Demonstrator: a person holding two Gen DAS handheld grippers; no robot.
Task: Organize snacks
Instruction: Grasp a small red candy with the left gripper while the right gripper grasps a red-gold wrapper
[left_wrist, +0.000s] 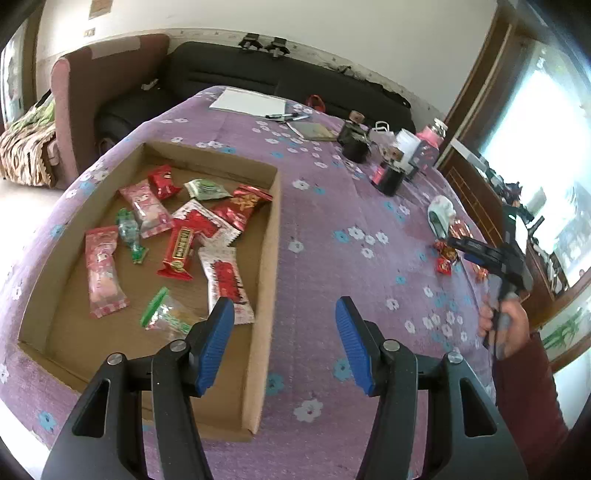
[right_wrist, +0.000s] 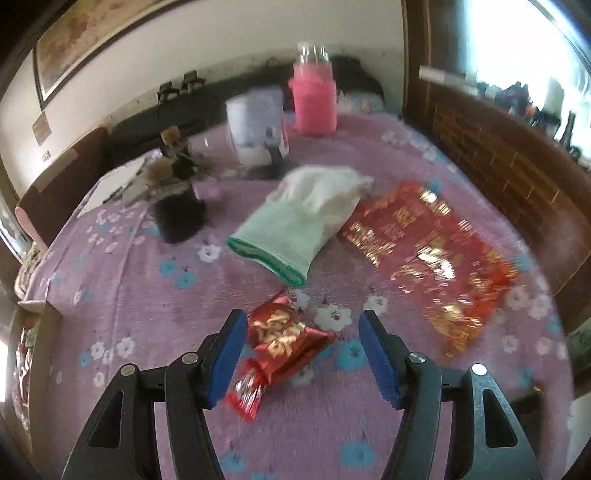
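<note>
While lying low in the frame between the spread, empty right gripper (right_wrist: 303, 349) jaws, looks light, crinkly, slippery, that red foil snack packet (right_wrist: 282, 338): best pinched across its puffed middle; left gripper (left_wrist: 284, 343) likewise spread, empty.

Right gripper (right_wrist: 303, 350) low over the purple floral cloth (right_wrist: 147, 314), jaws spread wide. Red-and-gold snack (right_wrist: 280, 343) lies on the cloth between the fingers, nearer the left one; contact unclear through blur. Just beyond it, a pale green glove (right_wrist: 295, 225), cuff toward the camera. Right of the glove, a large red-gold bag (right_wrist: 432, 251), flat. Farther back: pink bottle (right_wrist: 314, 99), white container (right_wrist: 255, 129), dark pot (right_wrist: 179, 214).
</note>
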